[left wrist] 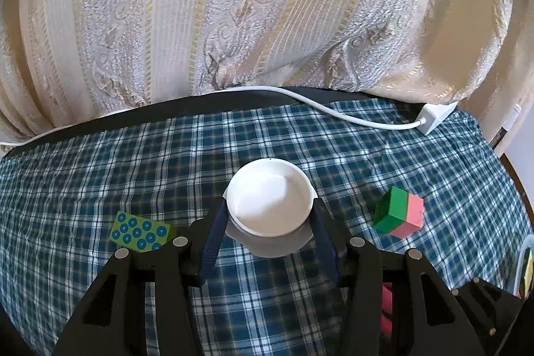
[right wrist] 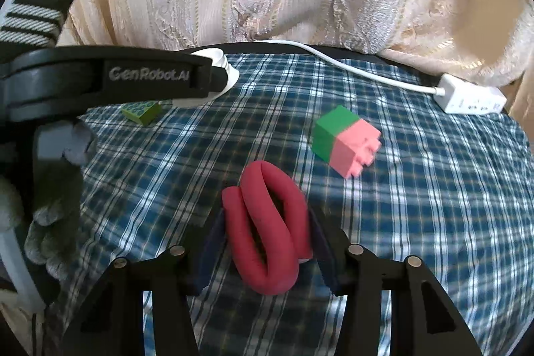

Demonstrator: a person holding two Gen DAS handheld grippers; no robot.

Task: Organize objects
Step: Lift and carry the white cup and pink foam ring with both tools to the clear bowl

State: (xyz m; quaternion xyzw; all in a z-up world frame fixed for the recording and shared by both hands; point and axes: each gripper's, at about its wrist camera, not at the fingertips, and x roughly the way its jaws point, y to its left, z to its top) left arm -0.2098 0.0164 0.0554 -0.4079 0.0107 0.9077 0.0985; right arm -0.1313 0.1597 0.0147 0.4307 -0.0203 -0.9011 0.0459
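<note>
Two tongs | left [left wrist: 268, 216] grips white bowl [left wrist: 270, 197] | right [right wrist: 267, 229] grips red foam loop [right wrist: 267, 232] | plaid cloth [left wrist: 167, 162], curtain [left wrist: 233, 5] behind

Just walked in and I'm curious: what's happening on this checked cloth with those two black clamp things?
A person is tidying small objects with a handheld gripper in each hand. The left gripper is closed around a white bowl, held just above the blue plaid tablecloth. The right gripper squeezes a folded red foam tube. Not yet picked up: a green-and-pink block and a green tile with blue circles. A white power strip lies at the back.
</note>
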